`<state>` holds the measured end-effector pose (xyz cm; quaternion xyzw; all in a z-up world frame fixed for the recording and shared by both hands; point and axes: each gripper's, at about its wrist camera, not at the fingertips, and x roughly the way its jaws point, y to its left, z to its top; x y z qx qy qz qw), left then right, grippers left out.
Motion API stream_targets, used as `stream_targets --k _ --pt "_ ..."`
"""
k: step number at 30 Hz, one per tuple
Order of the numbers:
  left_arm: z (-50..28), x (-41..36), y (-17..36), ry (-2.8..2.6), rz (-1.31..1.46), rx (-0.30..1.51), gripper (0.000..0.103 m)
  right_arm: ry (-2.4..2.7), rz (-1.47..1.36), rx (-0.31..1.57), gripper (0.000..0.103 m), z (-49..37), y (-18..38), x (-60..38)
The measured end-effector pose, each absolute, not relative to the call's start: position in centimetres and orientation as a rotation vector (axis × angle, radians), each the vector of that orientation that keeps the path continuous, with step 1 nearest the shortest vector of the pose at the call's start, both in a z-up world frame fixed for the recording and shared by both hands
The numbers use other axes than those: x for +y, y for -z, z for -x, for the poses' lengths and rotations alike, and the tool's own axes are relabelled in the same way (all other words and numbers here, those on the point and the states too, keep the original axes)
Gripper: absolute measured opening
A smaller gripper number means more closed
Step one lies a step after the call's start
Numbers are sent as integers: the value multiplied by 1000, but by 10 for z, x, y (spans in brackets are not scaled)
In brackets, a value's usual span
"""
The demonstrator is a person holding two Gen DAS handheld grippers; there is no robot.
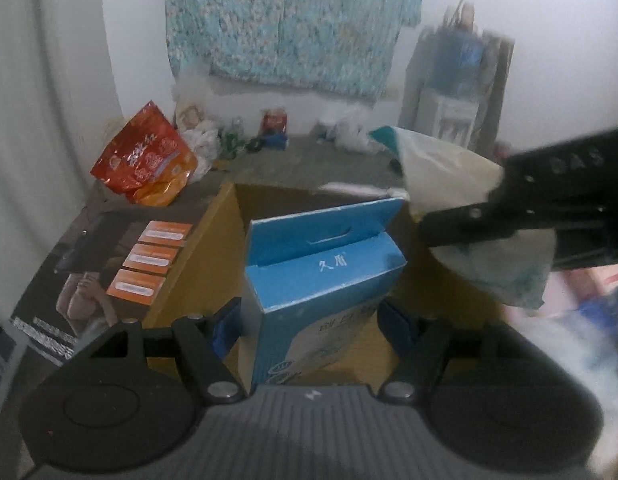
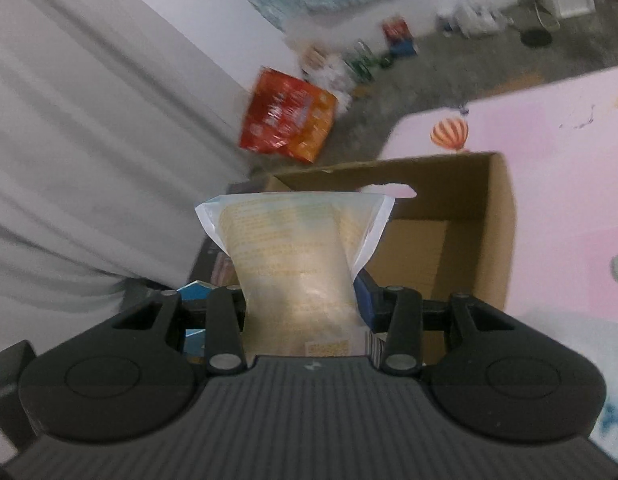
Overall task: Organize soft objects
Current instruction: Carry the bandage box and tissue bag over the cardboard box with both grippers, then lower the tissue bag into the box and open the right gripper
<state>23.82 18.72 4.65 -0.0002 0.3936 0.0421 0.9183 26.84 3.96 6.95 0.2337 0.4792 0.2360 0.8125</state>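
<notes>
My left gripper (image 1: 309,324) is shut on a blue carton (image 1: 321,264), upright between its blue pads, above the open cardboard box (image 1: 213,248). From the right of the left wrist view my right gripper (image 1: 465,200) reaches in, shut on a soft cream pouch (image 1: 441,168) with teal print. In the right wrist view the same pouch (image 2: 297,248) stands pinched at its waist in my right gripper (image 2: 301,304), just before the cardboard box (image 2: 497,232), whose inside shows nothing. A corner of the blue carton (image 2: 195,290) peeks out at the left.
A red snack bag (image 1: 145,156) lies on the grey floor beyond the box. A black printed box with orange labels (image 1: 109,264) lies left of it. A pink balloon-print mat (image 2: 557,168) is on the right. White curtain at left; clutter along the far wall.
</notes>
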Motion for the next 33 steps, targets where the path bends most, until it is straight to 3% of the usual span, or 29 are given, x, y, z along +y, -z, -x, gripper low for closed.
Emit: stream_targets --k 8,22,25,33 --pt "-296 210 -6 -105 -45 941 74 -397 -542 1113 41 -315 -18 74" --pt "-336 231 27 -144 -85 965 77 -371 -711 1151 44 -359 47 90" --pt "-337 228 27 -130 -107 960 86 -369 -711 1161 49 -360 54 92" --pt "-335 232 18 -140 -82 958 87 -366 -716 1155 62 -360 53 91"
